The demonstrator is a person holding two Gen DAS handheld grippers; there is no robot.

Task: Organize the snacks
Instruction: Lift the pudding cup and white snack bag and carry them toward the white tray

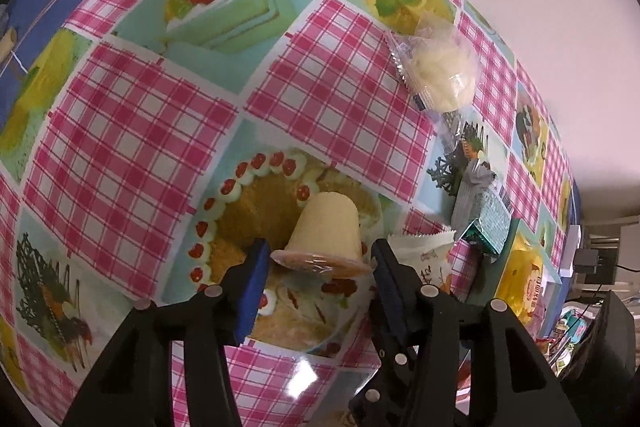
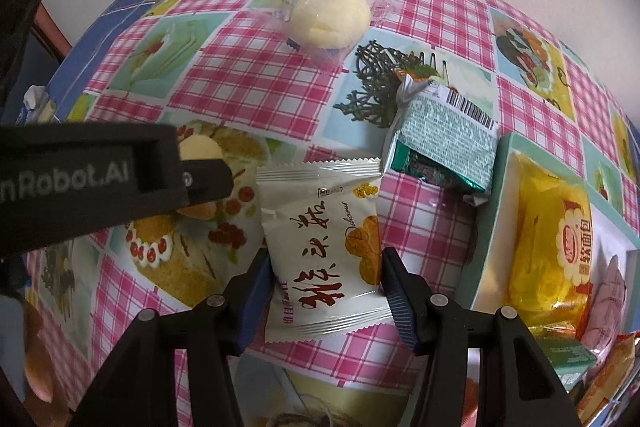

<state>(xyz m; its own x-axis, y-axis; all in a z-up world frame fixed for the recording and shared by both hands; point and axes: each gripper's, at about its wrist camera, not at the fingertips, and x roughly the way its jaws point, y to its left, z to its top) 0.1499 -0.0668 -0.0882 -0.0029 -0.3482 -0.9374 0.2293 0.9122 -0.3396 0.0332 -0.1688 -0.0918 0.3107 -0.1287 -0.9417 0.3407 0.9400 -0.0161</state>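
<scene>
The left gripper point(image 1: 316, 267) fingers are parted around the jelly cup point(image 1: 326, 231) on the table point(image 1: 132, 107), untouched. The white snack packet point(image 2: 324, 247) is bracketed by the right gripper point(image 2: 326, 291) fingers, contact unclear.

A table point(image 2: 432, 7) under a pink-check cloth printed with cake pictures carries the snacks. Toward its far edge lies a clear-wrapped pale bun point(image 2: 329, 17). Nearer the middle a green foil packet point(image 2: 444, 143) lies just beside a white snack pouch point(image 2: 324, 239). An upturned jelly cup point(image 1: 326, 231) stands to the left. An open box point(image 2: 490, 227) sits at the right edge.
</scene>
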